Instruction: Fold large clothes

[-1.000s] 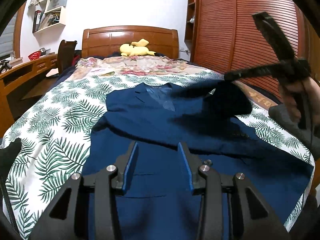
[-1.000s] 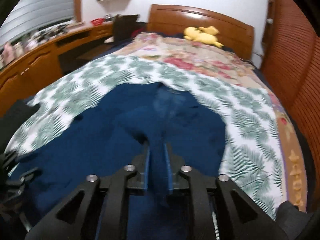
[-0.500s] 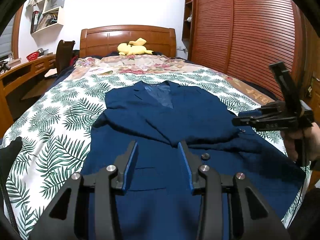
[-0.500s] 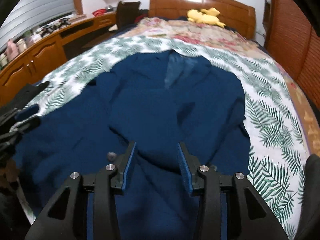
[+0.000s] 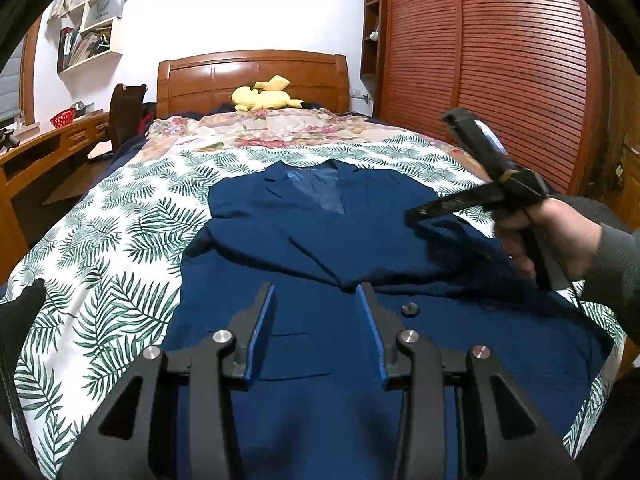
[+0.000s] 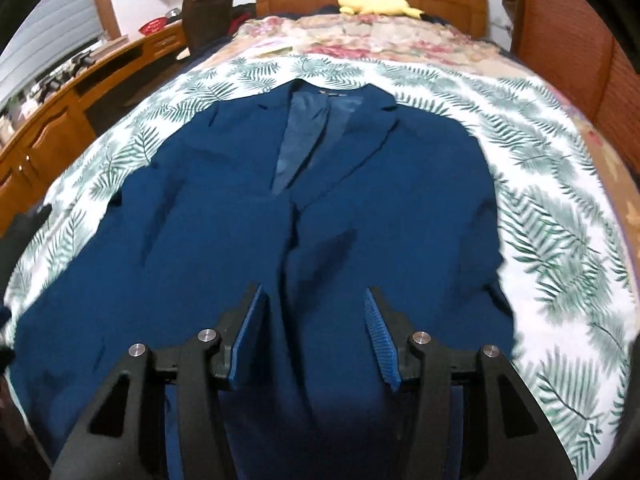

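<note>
We see the blue jacket (image 6: 320,216) flat on the bed (image 6: 540,208), collar toward the headboard | left gripper (image 5: 316,320) partly open, holding nothing | right gripper (image 6: 314,320) just opening, jacket underneath, not pinched

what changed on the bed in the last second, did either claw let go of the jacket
Yes. The right claw was pinched on a fold of the navy suit jacket a second ago; its jaws have just been opening, and the cloth now lies flat on the bed below them, not held. In the left wrist view the right hand has come down toward the jacket's right side. The left claw stayed open above the jacket front, and the yellow plush toy stayed by the headboard.
</note>
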